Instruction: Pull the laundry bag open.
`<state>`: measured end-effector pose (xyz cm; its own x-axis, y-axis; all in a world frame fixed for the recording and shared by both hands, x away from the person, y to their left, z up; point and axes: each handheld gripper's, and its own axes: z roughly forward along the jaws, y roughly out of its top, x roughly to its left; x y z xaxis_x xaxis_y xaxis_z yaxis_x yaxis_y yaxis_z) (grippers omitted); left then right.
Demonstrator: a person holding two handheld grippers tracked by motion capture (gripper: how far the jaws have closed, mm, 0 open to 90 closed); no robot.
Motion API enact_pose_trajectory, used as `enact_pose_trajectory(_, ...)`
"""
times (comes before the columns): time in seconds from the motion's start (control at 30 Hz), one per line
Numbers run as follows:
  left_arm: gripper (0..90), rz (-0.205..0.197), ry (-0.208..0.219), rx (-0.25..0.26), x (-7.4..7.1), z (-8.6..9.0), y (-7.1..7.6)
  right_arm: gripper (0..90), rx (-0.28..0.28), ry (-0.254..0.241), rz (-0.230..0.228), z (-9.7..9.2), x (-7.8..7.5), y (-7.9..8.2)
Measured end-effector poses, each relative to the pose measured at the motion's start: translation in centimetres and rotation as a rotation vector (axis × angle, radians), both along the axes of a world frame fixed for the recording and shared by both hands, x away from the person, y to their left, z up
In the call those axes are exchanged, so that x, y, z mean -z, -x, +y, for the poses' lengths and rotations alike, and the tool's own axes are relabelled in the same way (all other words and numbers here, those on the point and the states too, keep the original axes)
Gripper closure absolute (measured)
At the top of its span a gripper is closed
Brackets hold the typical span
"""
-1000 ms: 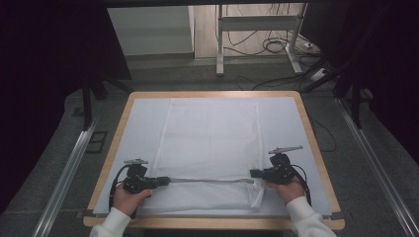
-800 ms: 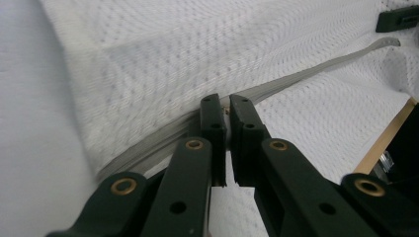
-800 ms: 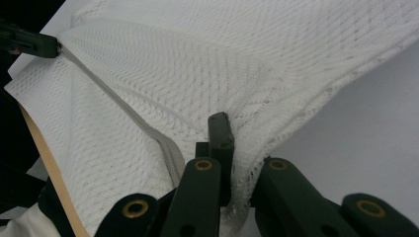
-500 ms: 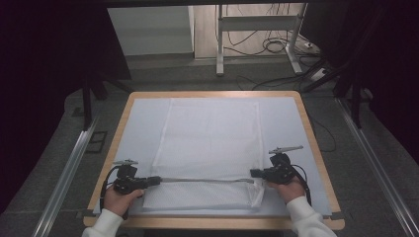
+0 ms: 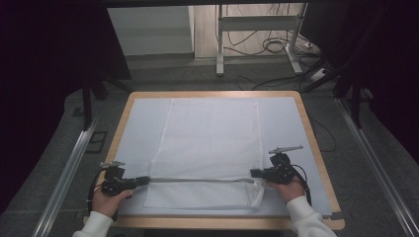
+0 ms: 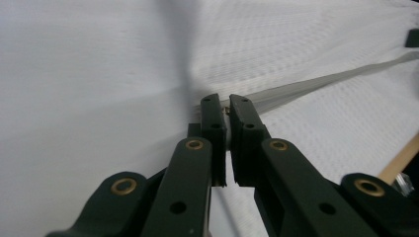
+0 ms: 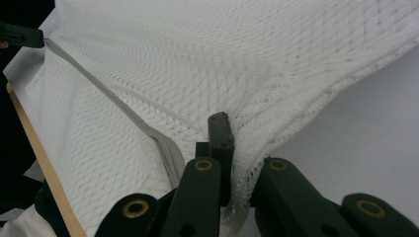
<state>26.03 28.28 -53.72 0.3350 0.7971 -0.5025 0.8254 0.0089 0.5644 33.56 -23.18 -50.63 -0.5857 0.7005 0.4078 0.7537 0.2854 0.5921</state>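
A white mesh laundry bag (image 5: pixel 210 148) lies flat in the middle of the surface (image 5: pixel 306 128), its long axis running from the lower part of the high view toward the top. Its grey zipper (image 5: pixel 195 180) crosses it from left to right near the bottom edge, drawn into a straight, taut line.

The left tool (image 5: pixel 141 180), at lower left of the high view, has its jaws nearly together on the zipper's left end; in the left gripper view (image 6: pixel 225 111) the zipper tape (image 6: pixel 316 81) leads right into the narrow slit between them, and it looks like the pull is pinched there, though it is too small to be sure. The right tool (image 5: pixel 256 173), at lower right, is clamped on the mesh corner (image 7: pixel 242 163) beside the zipper's other end, with fabric bunched around the jaws.

The main risk is the thin grip at the left slipping off under tension. Mesh could also snag in the slider, or the right-hand corner could pull free and let the bag slide across the surface.
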Motion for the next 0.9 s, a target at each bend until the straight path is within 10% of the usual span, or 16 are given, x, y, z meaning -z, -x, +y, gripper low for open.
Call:
enact_pose_trajectory(0.6, 86.3, -0.028, -0.025, -0.013, -0.2, -0.4, 0.1, 84.2, -0.007, 0.015, -0.008, -0.1, 0.3, 0.0)
enact_pose_trajectory(0.9, 53.2, -0.215, -0.066, -0.087, -2.0, -0.9, 0.9, 41.0, 0.062, 0.027, -0.139, -0.9, -1.0, 0.9)
